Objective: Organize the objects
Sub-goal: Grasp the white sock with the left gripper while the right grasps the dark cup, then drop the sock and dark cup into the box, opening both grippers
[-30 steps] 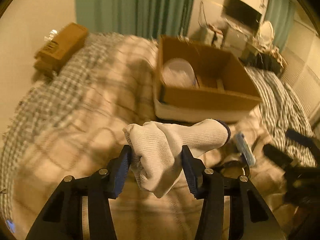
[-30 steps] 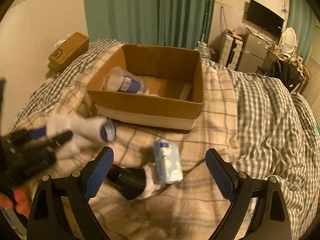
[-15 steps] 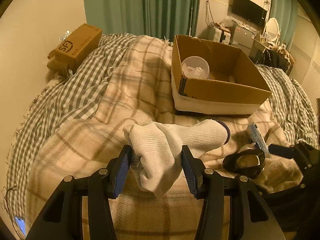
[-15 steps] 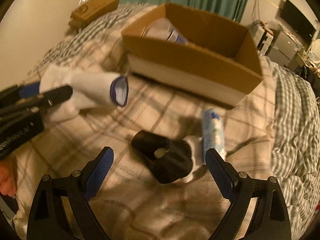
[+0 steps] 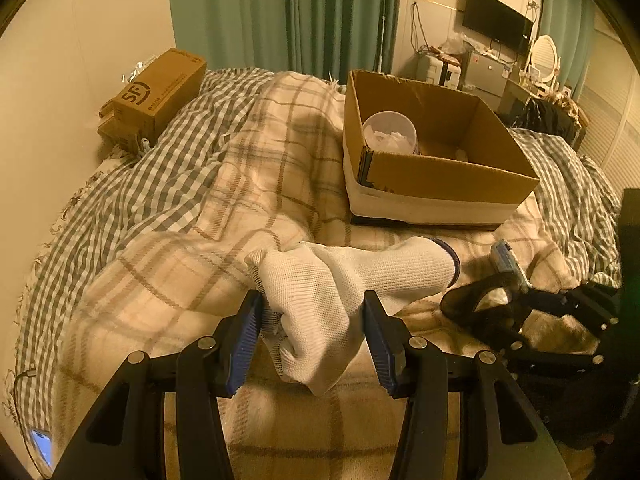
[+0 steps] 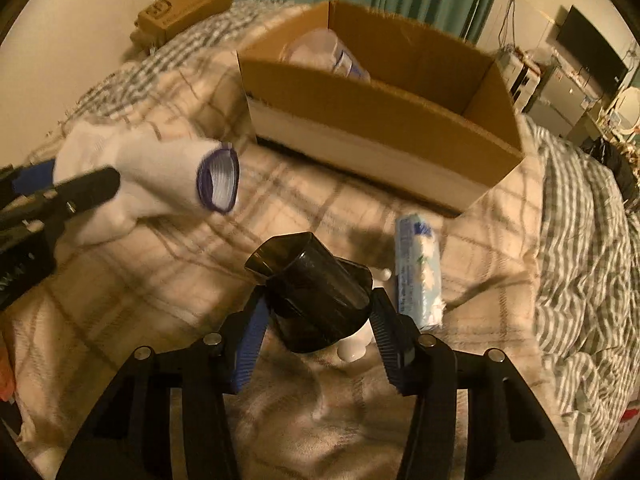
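Now: left tool (image 5: 314, 338) pinching white sock (image 5: 332, 296) at bunched toe end, cuff pointing right, held above plaid blanket (image 5: 192, 280) on bed. Right tool (image 6: 318, 330) clamped on black cup (image 6: 312, 300), lying tilted, mouth toward far left. Tissue pack (image 6: 418, 268) on blanket just right of cup. Cardboard box (image 6: 376, 120) farther back, clear plastic container (image 5: 390, 136) inside at its left end.
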A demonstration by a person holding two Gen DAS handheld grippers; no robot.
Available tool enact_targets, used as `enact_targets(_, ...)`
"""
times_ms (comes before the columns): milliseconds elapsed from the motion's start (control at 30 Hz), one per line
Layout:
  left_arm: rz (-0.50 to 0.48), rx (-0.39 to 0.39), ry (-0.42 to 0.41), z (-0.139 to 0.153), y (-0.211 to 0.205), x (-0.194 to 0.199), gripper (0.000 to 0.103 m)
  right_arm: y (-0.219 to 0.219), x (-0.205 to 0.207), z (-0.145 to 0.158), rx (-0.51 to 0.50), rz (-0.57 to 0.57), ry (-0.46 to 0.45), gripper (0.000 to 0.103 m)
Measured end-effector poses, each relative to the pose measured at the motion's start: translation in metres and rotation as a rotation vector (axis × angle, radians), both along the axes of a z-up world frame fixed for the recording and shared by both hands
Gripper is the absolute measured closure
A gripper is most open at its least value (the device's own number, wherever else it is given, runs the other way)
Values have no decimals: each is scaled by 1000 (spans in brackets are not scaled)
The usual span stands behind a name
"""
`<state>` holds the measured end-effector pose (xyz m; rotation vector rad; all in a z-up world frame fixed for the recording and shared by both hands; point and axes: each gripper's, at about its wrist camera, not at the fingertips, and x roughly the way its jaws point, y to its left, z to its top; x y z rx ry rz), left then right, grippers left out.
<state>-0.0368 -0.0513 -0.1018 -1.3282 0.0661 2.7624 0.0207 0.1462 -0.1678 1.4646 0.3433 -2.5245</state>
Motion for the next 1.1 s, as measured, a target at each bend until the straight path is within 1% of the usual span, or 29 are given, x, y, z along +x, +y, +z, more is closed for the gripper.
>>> enact_targets(200, 8, 8, 4, 6, -2, 3, 52, 4, 8, 28, -30, -11, 88, 53)
enact_targets(333, 13, 27, 6, 13, -4, 1, 52, 9, 8, 46, -60, -21, 126, 53)
enact_targets(433, 15, 42, 18, 23, -5, -3, 52, 14, 9, 68, -96, -24, 169, 53)
enact_targets(567, -1, 53, 55, 46, 1, -15, 52, 19, 1, 96, -110, -29, 227, 53)
enact_targets(767, -56, 52, 154, 96, 24, -50, 52, 31, -33, 141, -78, -38, 308, 53)
enact_targets(900, -79, 49, 203, 119, 40, -80, 52, 39, -61, 165, -70, -55, 345, 53)
enact_targets(1000, -87, 45, 223, 128, 51, -104, 52, 49, -84, 175, -59, -64, 362, 53)
enact_targets(1100, -93, 40, 221, 128, 64, -133, 52, 56, -109, 178, -60, -77, 363, 53)
